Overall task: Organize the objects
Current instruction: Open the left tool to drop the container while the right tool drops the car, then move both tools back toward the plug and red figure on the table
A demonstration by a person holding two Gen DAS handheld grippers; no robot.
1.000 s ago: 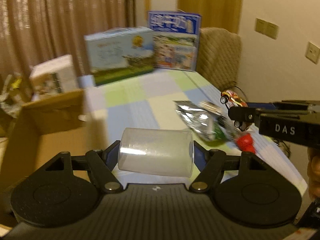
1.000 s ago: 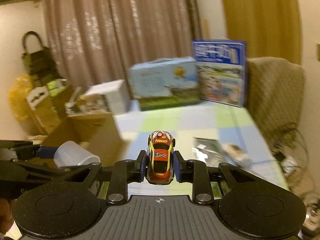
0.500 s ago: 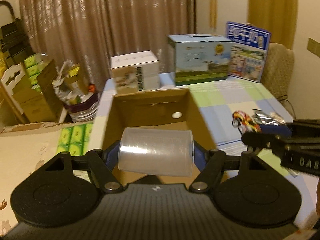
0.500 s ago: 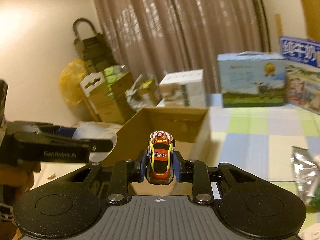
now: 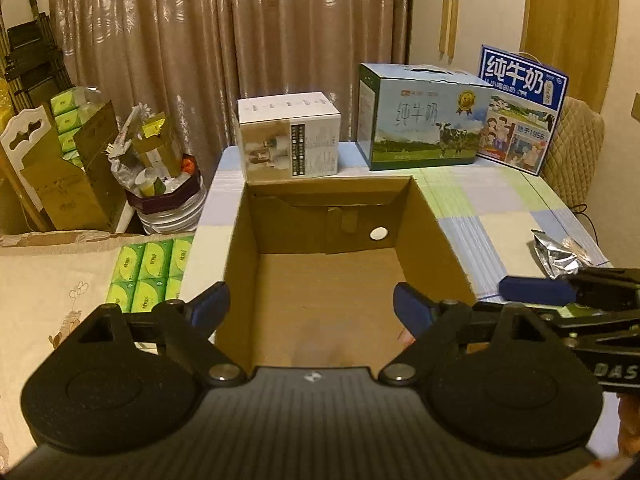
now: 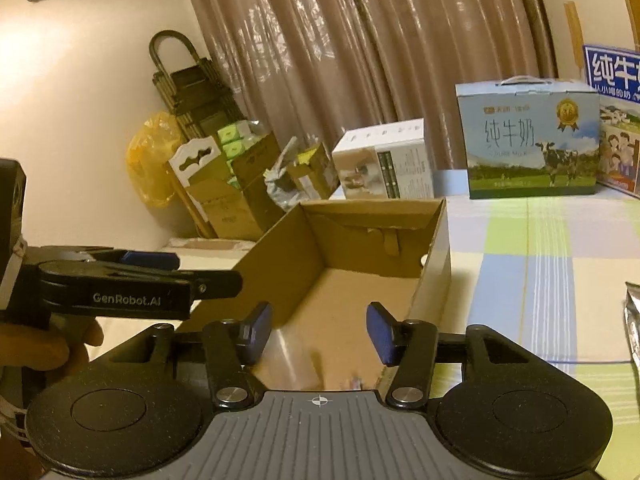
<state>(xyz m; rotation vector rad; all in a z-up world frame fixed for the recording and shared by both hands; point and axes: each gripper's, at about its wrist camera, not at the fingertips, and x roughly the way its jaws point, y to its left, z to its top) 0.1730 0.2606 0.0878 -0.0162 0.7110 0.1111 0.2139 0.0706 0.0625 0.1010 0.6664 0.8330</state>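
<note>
An open cardboard box (image 5: pixel 320 208) sits on the checked tablecloth (image 5: pixel 480 204), and both grippers hang over it. My left gripper (image 5: pixel 310 308) has its jaws opening wide with nothing between them; only the box floor shows there. My right gripper (image 6: pixel 320 328) is also opening and holds nothing. A blurred smear (image 6: pixel 352 380) low in the box may be the toy car; I cannot tell. The clear plastic cup is out of sight. In the right wrist view the left gripper (image 6: pixel 148 258) reaches in from the left, held by a hand (image 6: pixel 40 344). The right gripper (image 5: pixel 532 288) shows at the right.
A silver foil packet (image 5: pixel 556 254) lies on the table right of the box. Behind the box stand a white carton (image 5: pixel 288 140), a milk case (image 5: pixel 424 120) and a blue milk box (image 5: pixel 520 108). A padded chair (image 5: pixel 576 140) is far right. Green tissue packs (image 5: pixel 148 268) lie left.
Both grippers swung left from the table to over the box. The left let go of the clear cup and the right let go of the toy car; both jaws now stand apart.
</note>
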